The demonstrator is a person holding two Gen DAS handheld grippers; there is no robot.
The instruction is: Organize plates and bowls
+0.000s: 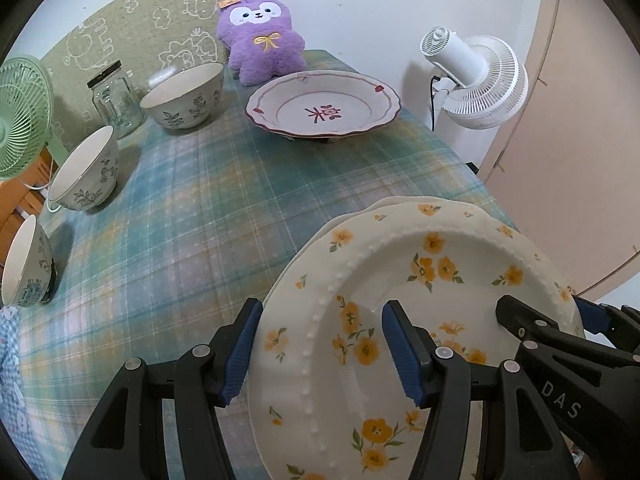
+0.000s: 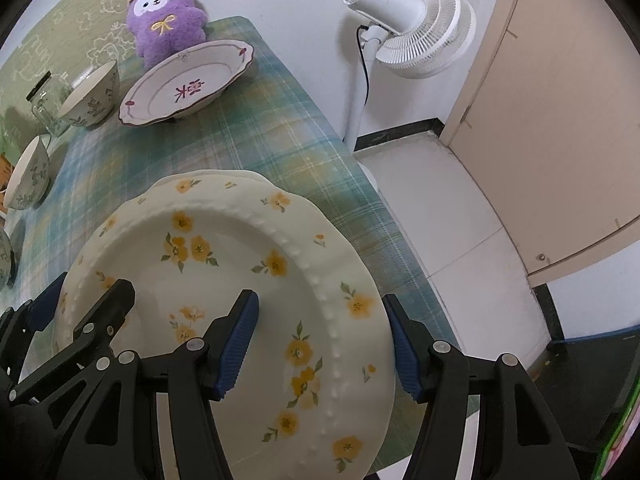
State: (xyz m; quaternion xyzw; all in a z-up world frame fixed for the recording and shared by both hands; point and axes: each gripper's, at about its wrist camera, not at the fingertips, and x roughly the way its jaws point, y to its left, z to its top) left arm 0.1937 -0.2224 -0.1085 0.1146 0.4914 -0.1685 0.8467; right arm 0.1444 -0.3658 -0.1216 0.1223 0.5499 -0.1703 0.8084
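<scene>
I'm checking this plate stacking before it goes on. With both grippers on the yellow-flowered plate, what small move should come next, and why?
Probably ease the yellow-flowered plate straight down. The left gripper and right gripper each straddle an opposite rim, and a second cream plate peeks out just beneath it on the plaid tablecloth. Whether the two plates already touch I cannot tell, so lower gently before letting go.

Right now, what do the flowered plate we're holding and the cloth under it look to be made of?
Yellow-flowered plate: looks like glazed ceramic, cream and glossy, with a raised beaded ring and soft reflections. Tablecloth: looks like woven fabric, matte, green-blue plaid, slightly fuzzy. Both are judged by look only.
</scene>
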